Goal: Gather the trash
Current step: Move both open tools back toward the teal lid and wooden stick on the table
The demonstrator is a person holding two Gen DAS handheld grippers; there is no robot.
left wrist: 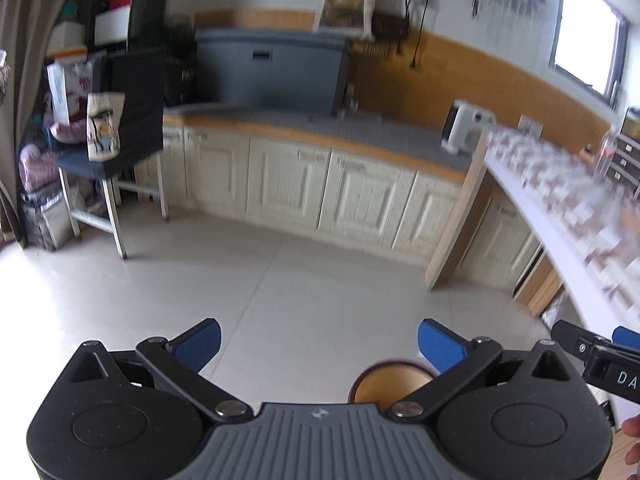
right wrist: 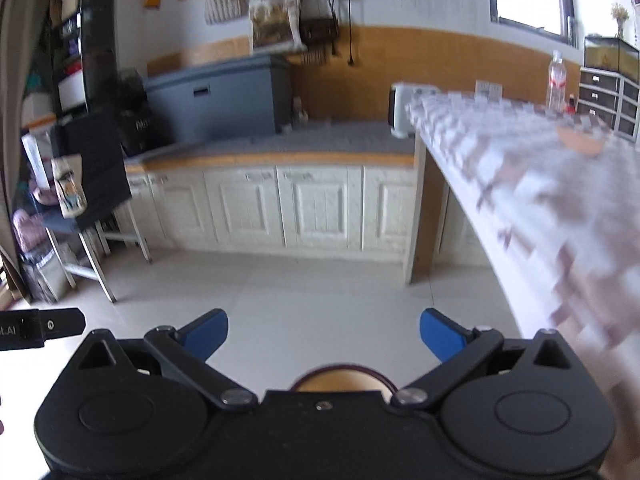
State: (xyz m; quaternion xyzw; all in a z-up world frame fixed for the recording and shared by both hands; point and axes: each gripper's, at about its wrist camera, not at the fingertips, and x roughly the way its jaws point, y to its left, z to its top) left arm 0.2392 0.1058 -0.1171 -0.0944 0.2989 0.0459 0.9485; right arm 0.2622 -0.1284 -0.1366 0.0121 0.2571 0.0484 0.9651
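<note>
No item of trash can be identified in either view; the frames are motion-blurred. The only task-related thing in sight is a round open container (left wrist: pixel 390 382), dark-rimmed with a tan inside, standing on the floor directly below both grippers. I judge it to be the bin, though that is not certain.

The left gripper (left wrist: pixel 320 344) has its blue pads well apart and holds nothing. The right gripper (right wrist: pixel 324 334) stands likewise spread and empty.

The step in hand appears to be a search or approach. To do it well, the person should steady both grippers until the blur clears, then sweep the checkered table (right wrist: pixel 540 200) on the right, where litter most likely lies, keeping the fingers spread.

The right wrist view shows more of the tabletop: a clear plastic bottle (right wrist: pixel 557 82) standing upright at its far end, and a shallow orange-brown object (right wrist: pixel 580 142) lying nearer, too blurred to name. The left wrist view shows that surface only at a slant, but catches part of the right gripper and a fingertip (left wrist: pixel 632 426) at its right edge.
</note>
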